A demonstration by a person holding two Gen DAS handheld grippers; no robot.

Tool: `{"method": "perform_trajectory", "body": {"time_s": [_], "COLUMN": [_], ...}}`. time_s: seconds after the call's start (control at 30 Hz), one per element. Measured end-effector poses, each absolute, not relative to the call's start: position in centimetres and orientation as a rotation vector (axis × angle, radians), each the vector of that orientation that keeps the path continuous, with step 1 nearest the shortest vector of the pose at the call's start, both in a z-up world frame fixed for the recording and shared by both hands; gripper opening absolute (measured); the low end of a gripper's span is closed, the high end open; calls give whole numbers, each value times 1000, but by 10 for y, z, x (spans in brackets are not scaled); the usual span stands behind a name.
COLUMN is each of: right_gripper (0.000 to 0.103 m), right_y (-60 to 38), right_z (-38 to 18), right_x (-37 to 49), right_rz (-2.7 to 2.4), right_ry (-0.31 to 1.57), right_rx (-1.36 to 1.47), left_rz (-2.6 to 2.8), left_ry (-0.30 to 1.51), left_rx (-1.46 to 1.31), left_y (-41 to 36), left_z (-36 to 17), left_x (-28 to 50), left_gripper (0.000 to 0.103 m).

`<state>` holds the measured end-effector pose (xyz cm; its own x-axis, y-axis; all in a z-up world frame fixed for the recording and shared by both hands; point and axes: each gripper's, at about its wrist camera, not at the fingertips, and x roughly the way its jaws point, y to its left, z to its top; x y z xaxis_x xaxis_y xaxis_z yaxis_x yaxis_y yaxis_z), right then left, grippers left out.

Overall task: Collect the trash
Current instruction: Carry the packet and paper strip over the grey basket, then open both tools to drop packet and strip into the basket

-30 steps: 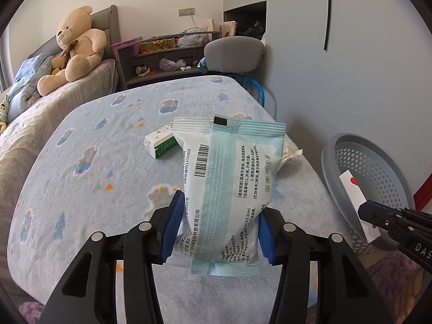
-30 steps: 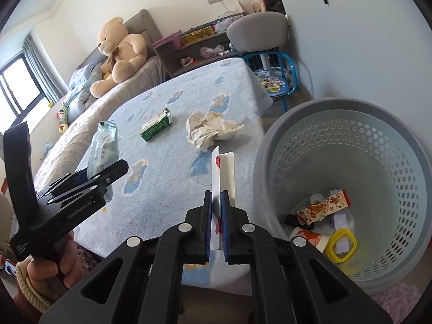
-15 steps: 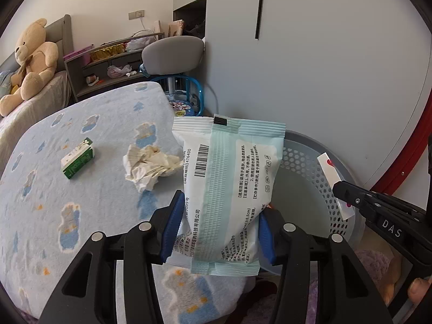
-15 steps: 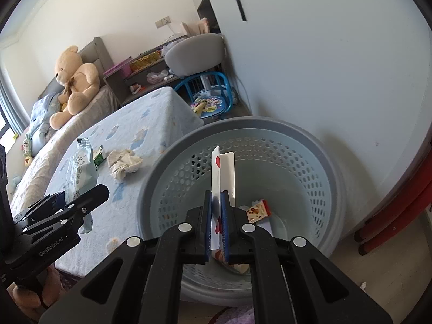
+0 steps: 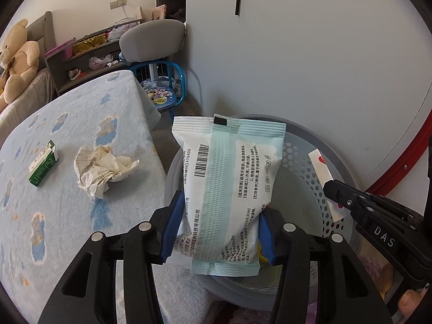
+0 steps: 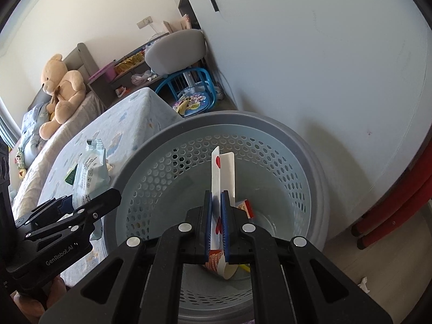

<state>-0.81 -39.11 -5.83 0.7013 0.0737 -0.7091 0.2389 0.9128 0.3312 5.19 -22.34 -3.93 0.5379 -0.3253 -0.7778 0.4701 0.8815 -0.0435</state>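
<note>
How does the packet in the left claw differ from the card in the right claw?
The pale green packet is puffy with black print and a barcode; the white card is thin, folded, with red hearts. The left claw stands wide around the packet; the right claw pinches nearly shut. Both are over the grey basket.

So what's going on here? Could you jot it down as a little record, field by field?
Left gripper: jaws shut on a pale green wipes packet, held upright
Right gripper: jaws shut on a thin white card with red hearts
Basket: grey, perforated, on the floor beside the bed; both held items are above it
Inside basket: a few wrappers at the bottom
Left on the bed cover: crumpled paper, small green carton
</note>
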Motion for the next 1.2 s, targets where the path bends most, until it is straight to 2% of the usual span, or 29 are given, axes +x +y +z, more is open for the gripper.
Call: {"method": "perform_trajectory", "body": {"time_s": [0.3,0.37,0.4,0.43,0.5,0.53,0.57,0.93,1.2], "right_gripper": [10,11,12,16,30,43,49,49,60], "right_y": [-392,-392,-391,-390,-389,-389,-389,-386,-383], "right_z": [-66,-66,-66,-66,-65,-64,-62,-63,-63], "right_x": [-8,-9,-9,-9,-9,-10,-11,-11,-14], "right_rz": [-120,-123,-124,-125,-128,-133,-138,-147,-161], "right_ry": [801,799,799,799,791,780,768,767,750], "right_rx": [418,411,409,409,408,405,399,373,348], "left_rz": [-466,-461,-458,-452,-444,-443,-439,-389,-362], "left_ry": [905,899,899,899,895,896,896,868,858], "left_rx": [194,199,200,200,190,186,183,183,164], "left_y": [-232,-232,-232,-231,-228,-227,-226,-219,-209], "left_z": [-48,-48,-47,-47,-45,-45,-44,-39,-35], "left_x": [59,57,57,57,56,56,57,49,43], "left_gripper": [49,50,55,63,64,65,65,68,71]}}
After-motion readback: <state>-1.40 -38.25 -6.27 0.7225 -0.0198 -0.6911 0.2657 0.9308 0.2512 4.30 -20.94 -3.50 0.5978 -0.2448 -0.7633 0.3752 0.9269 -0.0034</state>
